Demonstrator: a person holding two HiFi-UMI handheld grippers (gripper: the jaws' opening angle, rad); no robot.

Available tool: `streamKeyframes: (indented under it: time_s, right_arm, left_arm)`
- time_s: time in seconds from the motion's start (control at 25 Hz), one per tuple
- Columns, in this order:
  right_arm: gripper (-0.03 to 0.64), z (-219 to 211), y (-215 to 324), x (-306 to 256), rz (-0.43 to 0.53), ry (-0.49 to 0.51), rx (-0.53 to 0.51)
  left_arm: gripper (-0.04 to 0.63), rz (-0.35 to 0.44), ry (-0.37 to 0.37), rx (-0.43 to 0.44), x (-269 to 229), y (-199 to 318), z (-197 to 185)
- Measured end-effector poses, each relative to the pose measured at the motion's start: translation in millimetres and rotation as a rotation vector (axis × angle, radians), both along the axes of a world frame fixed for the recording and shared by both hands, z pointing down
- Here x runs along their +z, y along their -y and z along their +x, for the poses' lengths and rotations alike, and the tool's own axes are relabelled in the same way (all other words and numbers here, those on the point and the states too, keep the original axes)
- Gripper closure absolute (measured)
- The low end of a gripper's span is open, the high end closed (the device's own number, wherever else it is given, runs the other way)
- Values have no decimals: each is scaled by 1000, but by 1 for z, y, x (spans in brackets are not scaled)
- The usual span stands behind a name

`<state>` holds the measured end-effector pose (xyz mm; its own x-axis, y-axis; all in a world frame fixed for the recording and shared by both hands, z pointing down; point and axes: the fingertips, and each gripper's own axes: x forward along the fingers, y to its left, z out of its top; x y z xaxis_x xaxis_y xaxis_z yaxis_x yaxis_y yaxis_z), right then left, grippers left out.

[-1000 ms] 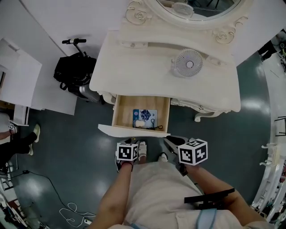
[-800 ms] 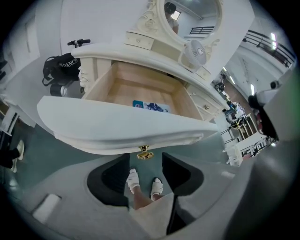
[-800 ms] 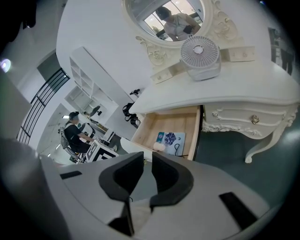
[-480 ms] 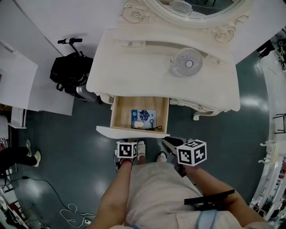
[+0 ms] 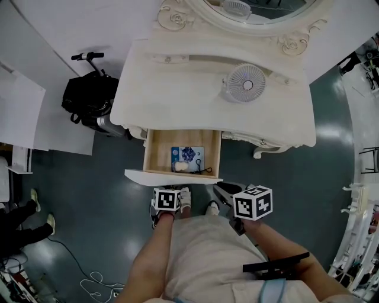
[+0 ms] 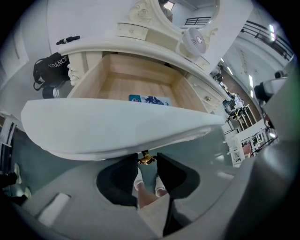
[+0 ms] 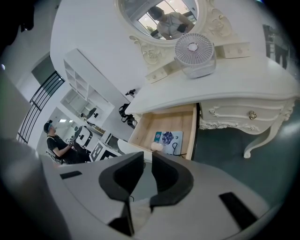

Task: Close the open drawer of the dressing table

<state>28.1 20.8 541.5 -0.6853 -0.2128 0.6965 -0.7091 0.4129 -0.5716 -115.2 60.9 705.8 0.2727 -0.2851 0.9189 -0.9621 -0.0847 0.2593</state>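
The cream dressing table has its middle drawer pulled out. A blue packet and a black cord lie inside. My left gripper is just in front of the drawer's white front panel. Its jaws are closing with the small gold knob between their tips. I see no firm press on the knob. My right gripper hangs to the right, away from the drawer. Its jaws stand a narrow gap apart with nothing between them.
A white fan stands on the tabletop below the oval mirror. A black bag and a scooter sit on the floor to the left. Another person's legs show at the far left. Cables lie on the floor.
Both grippers stay in nearly the same place and the drawer stands as far out as before. The view has shifted slightly, and the person at the left edge has moved off.
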Motion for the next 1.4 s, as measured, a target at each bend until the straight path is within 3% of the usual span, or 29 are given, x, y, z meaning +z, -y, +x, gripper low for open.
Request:
streamKeyframes:
  time_s: [0.36,0.88,1.4]
  right_arm:
    - [557,3,0,1,-2,-3,19]
    - [557,10,-1,6,5,-2,61]
    - [561,11,4,8,4,6,94]
  left_arm:
    - [463,35,-9,18,-3,9,0]
    - [466,180,-12,21,-2,31,-2]
    - [468,207,-19,24,-4,57,-3]
